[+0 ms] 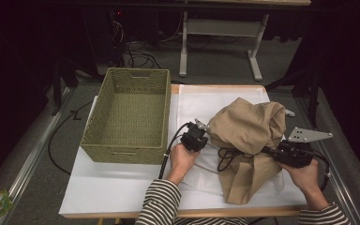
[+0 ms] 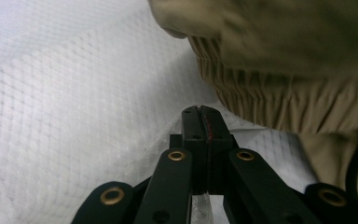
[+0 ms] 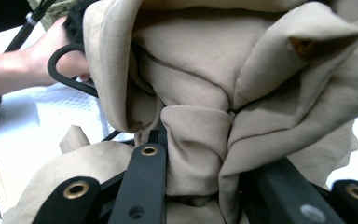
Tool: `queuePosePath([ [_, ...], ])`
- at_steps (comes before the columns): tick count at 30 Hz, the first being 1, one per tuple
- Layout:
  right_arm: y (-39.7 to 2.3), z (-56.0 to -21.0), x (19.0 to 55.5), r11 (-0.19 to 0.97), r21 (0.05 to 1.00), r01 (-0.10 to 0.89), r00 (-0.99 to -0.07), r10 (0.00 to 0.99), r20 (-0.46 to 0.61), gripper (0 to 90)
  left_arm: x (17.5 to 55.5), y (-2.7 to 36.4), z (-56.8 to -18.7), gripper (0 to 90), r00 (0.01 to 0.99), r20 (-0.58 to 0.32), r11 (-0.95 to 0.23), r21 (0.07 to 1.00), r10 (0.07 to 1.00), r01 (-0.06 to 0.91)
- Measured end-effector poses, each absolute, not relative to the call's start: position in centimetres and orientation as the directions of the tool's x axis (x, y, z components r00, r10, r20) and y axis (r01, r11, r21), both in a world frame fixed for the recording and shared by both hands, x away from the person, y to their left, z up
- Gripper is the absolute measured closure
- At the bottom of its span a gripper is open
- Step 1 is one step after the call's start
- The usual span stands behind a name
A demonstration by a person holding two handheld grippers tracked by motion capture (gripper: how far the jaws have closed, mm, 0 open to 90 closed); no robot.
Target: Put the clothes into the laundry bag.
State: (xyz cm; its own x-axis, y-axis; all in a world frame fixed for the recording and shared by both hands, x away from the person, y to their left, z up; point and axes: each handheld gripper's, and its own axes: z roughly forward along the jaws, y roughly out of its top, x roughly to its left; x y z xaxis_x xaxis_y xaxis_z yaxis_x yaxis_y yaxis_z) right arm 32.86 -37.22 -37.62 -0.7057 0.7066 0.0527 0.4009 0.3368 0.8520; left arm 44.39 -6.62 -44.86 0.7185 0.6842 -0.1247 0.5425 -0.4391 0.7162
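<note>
A tan garment (image 1: 248, 124) hangs bunched above the right half of the table. My right gripper (image 1: 266, 150) is shut on it from the right, and in the right gripper view a thick fold of the garment (image 3: 214, 70) fills the gap between the jaws of that gripper (image 3: 196, 154). My left gripper (image 1: 201, 139) sits at the garment's left edge. Its jaws are pressed together in the left gripper view (image 2: 199, 109), pinching a raised fold of the white mesh cloth (image 2: 74, 93), just below the garment's elastic hem (image 2: 298, 56). The mesh cloth (image 1: 201, 174) lies under the garment.
An empty woven basket (image 1: 122, 154) stands on the table's left half, close beside my left hand. A white sheet (image 1: 112, 187) covers the table to its front edge. Cables trail from both grippers. A table frame (image 1: 255, 61) and cables stand on the floor behind.
</note>
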Motion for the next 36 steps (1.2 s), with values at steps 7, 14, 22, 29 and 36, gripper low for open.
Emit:
queuePosePath([
  [7, -36.6, -38.3, 32.4, 0.381, 0.84, 0.386, -0.741, 0.67, 0.037, 75.8, 45.0, -6.3, -43.6, 90.0, 0.703, -0.162, -0.376, 0.751, 0.692, 0.543],
  [14, -34.7, -40.6, 32.9, 0.448, 0.789, 0.421, -0.764, 0.643, 0.042, 75.6, 44.8, -5.7, -41.9, 90.0, 0.707, -0.195, -0.315, 0.793, 0.68, 0.522],
  [22, -32.9, -43.6, 34.3, 0.497, 0.737, 0.459, -0.768, 0.639, 0.047, 73.5, 44.7, -5.3, -41.2, 90.0, 0.714, -0.2, -0.302, 0.806, 0.671, 0.51],
  [29, -33.7, -42.9, 33.7, 0.487, 0.742, 0.461, -0.744, 0.668, 0.024, 56.0, 44.7, -5.2, -41.1, 90.0, 0.712, -0.196, -0.294, 0.813, 0.675, 0.502],
  [36, -35.4, -41.5, 32.7, 0.464, 0.758, 0.458, -0.711, 0.703, 0.0, 42.5, 44.7, -5.1, -41.2, 90.0, 0.713, -0.196, -0.294, 0.814, 0.673, 0.501],
])
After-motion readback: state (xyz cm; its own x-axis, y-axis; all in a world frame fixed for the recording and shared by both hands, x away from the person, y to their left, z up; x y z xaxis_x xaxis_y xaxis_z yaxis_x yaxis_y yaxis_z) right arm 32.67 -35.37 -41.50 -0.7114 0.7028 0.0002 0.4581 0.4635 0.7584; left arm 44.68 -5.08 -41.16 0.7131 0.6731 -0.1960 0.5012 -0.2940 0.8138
